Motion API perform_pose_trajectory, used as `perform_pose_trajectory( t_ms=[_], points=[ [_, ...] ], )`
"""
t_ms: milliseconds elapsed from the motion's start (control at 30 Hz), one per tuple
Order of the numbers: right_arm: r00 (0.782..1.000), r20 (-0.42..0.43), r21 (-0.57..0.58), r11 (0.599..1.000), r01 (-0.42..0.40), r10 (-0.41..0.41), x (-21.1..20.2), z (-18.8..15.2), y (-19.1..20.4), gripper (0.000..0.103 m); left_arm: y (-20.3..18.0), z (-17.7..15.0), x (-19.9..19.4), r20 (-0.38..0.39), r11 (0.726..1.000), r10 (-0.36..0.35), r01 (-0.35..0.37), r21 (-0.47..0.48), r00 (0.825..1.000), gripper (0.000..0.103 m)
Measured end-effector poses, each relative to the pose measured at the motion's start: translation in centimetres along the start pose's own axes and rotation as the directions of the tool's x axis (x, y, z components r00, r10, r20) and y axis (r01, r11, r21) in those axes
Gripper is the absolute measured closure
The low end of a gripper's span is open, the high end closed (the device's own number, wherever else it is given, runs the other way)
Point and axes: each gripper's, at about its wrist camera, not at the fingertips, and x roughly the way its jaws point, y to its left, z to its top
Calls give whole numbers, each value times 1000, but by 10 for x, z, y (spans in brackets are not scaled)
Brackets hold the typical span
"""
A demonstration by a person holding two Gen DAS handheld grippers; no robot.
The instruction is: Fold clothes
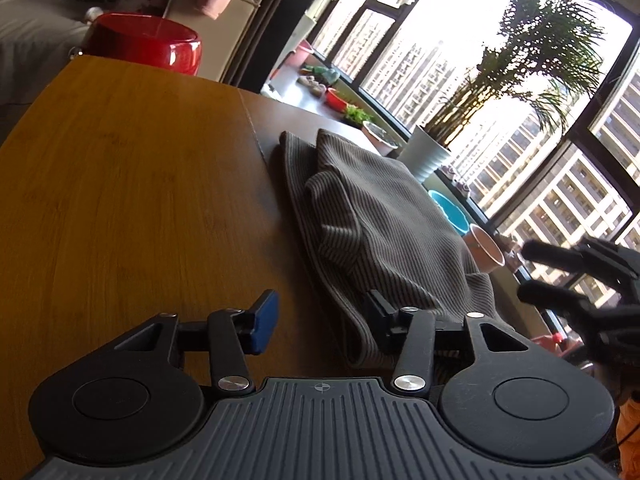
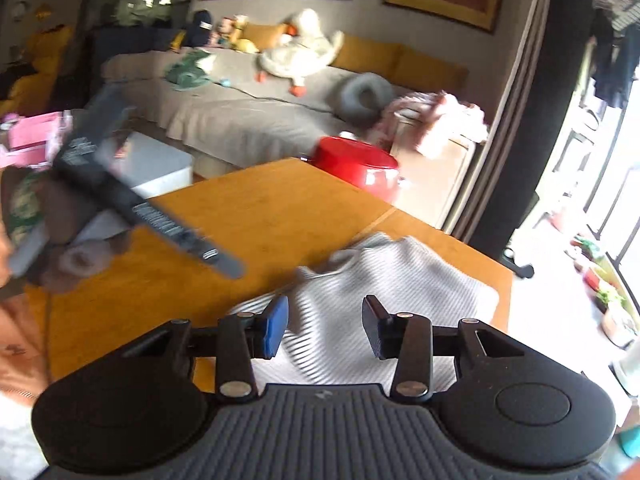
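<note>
Two grippers hang over a wooden desk that carries a folded grey striped garment. The left gripper has its jaws set wide and empty: its blue-padded finger stands over bare wood, while the other finger sits over the near edge of the garment, though whether it touches the cloth cannot be told. The garment stretches ahead of these jaws and to their right, folded into layers with a thick fold on top. Further right, the right gripper shows as two dark fingers spread apart in the air, beyond the garment's edge.

From the right wrist view, the right gripper also has its jaws wide with nothing between them; the garment lies just ahead of and beneath them, blurred by motion. The left gripper appears to their left, raised above the desk. A red bowl-shaped vessel sits beyond the far desk edge.
</note>
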Motion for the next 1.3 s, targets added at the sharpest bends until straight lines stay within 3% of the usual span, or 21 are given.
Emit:
perform_pose_trajectory(
  t_ms=[133,267,400,433,500,533,667,800,867,1000,1067,1100,1133,1167,1233,1300],
  points=[
    [999,-44,28,1000,7,-6,40,17,-8,61,-20,-13,15,-64,998,-43,46,43,997,56],
    [996,-88,57,998,15,-10,80,33,-15,45,-30,-15,31,-87,997,-27,33,69,996,56],
    [982,-182,78,995,56,-41,127,34,-21,43,-32,-12,36,-91,997,-20,27,76,996,57],
    [979,-202,80,995,56,-39,136,32,-21,45,-32,-12,36,-91,997,-21,28,75,996,57],
    [976,-205,44,995,84,-73,143,29,-19,88,-31,-12,35,-91,997,-26,32,74,996,56],
    [979,-194,51,995,82,-70,140,30,-20,93,-30,-12,35,-90,997,-28,35,73,996,56],
    [987,-72,88,985,148,-142,116,40,-38,97,-26,-11,33,-81,998,-32,36,56,996,54],
    [972,22,156,961,227,-233,99,58,-63,103,-23,-10,30,-72,999,-28,32,42,997,53],
    [983,-29,182,966,184,-181,116,51,-66,102,-21,-9,28,-66,999,-19,21,38,998,53],
    [980,-186,211,972,102,-62,153,17,-58,98,-15,-6,19,-50,1000,2,-1,26,999,49],
    [987,-155,201,976,83,-52,139,11,-55,95,-13,-4,15,-42,1000,17,-16,21,999,47],
    [991,-130,206,976,66,-40,129,11,-56,79,-10,-3,13,-37,1000,24,-23,16,999,46],
    [994,-100,171,983,62,-45,112,11,-54,66,-6,0,12,-30,1000,29,-29,7,999,45],
    [996,-68,133,989,59,-51,95,10,-51,46,-3,1,10,-23,1000,31,-31,-2,999,43],
    [997,-30,-51,997,66,-68,55,3,-31,42,3,3,8,-13,999,37,-37,-23,999,40],
    [998,-19,-227,973,52,-57,14,-17,-2,39,5,7,8,-13,998,40,-41,-44,999,40]
  ],
)
